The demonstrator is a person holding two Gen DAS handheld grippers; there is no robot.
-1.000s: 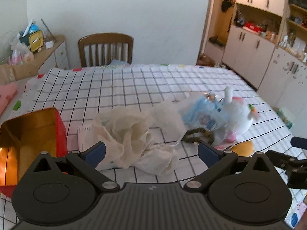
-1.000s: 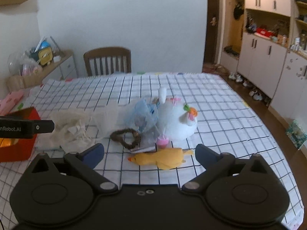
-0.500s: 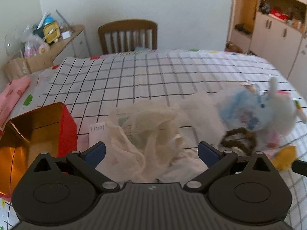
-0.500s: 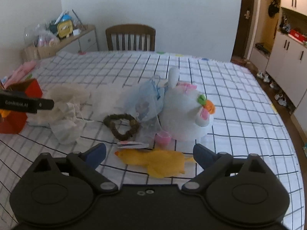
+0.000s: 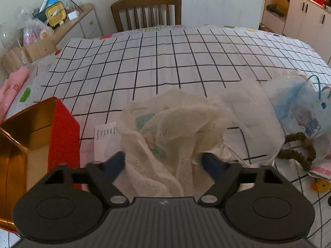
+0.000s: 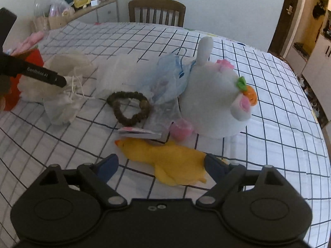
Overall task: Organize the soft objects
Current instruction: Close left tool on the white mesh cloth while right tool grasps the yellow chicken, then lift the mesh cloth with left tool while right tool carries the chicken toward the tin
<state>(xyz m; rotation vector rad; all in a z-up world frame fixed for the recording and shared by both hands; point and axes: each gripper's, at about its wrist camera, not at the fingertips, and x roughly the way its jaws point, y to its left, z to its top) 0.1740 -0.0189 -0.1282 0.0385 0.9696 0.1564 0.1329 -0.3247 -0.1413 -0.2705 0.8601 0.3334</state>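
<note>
Jaws closing, gauze cloth (image 5: 165,136) between, untouched

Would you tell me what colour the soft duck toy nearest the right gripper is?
Yellow, with an orange beak: the duck toy shows best in the right wrist view.

Crumpled cream gauze cloth (image 5: 165,136) beside blue mesh pouch (image 6: 171,78), white plush (image 6: 215,103), flat yellow duck (image 6: 171,163)

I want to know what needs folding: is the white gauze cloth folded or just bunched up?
Bunched up. The gauze cloth sits in a loose, crumpled heap with irregular billows, no flat layers or straight edges.
</note>
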